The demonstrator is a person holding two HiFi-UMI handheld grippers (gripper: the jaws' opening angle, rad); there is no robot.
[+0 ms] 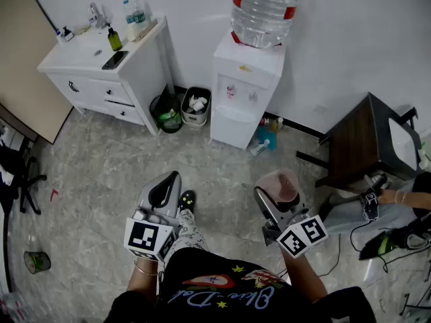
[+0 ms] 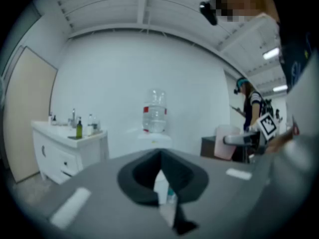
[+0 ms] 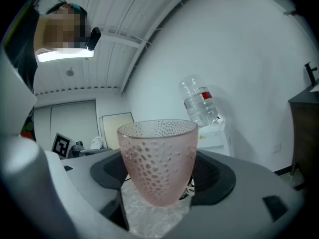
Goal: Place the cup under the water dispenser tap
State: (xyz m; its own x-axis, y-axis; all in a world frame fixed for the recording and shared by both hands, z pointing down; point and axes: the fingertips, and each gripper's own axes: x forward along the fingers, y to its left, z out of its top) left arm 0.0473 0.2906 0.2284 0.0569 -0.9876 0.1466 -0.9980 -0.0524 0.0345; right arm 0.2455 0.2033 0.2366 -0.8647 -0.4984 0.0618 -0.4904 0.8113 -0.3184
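A pink dimpled cup (image 1: 281, 186) stands upright between the jaws of my right gripper (image 1: 279, 198), which is shut on it. In the right gripper view the cup (image 3: 157, 158) fills the middle, with the gripper (image 3: 157, 185) gripping its lower part. The white water dispenser (image 1: 244, 93) with its upturned bottle (image 1: 262, 9) stands against the far wall, well ahead of both grippers. It also shows small as the dispenser (image 3: 212, 131) behind the cup. My left gripper (image 1: 163, 194) is shut and holds nothing; its view shows the dispenser (image 2: 155, 128) straight ahead beyond the gripper (image 2: 162, 183).
A white vanity cabinet (image 1: 101, 62) with bottles stands at the left wall. Two bins (image 1: 180, 108) sit between it and the dispenser. A blue bottle (image 1: 266, 138) lies at the dispenser's right foot. A dark table (image 1: 363, 140) and another person's hand (image 1: 390, 197) are at the right.
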